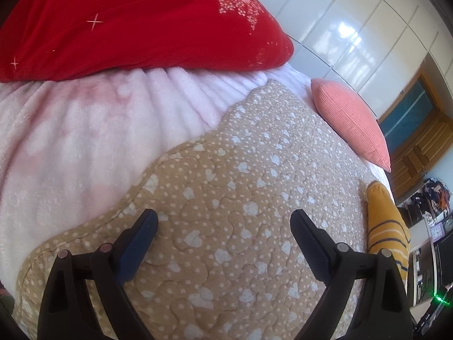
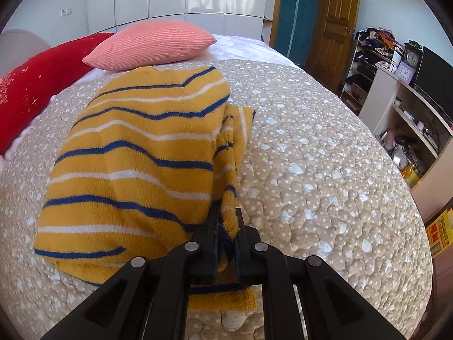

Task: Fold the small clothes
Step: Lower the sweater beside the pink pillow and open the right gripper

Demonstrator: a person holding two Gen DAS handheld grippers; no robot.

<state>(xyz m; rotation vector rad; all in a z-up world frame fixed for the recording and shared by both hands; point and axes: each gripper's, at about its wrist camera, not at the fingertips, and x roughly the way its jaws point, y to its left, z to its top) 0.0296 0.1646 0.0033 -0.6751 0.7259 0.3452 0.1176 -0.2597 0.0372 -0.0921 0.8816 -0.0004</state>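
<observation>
Now, the mustard-yellow knitted garment with navy and white stripes (image 2: 133, 167) lies folded over on the tan quilted cover dotted with white hearts (image 2: 311, 170), and its near edge runs under the right gripper (image 2: 226, 221), so that hem is partly hidden. The narrow jaws stand almost together with a bunched fold of the yellow knit between them; whether the pads press it is hard to say. From the left wrist, only a strip of that garment (image 1: 385, 226) shows, cut off by the frame's right edge. The left gripper (image 1: 223, 223) hovers over the quilted cover (image 1: 226, 170) with fingers wide apart and nothing between them. Beyond the garment sit a coral ribbed cushion (image 2: 153, 44) and a red velvet pillow with sparkle print (image 2: 36, 85). Right of the cover, cluttered shelves (image 2: 402, 119) blur together.
</observation>
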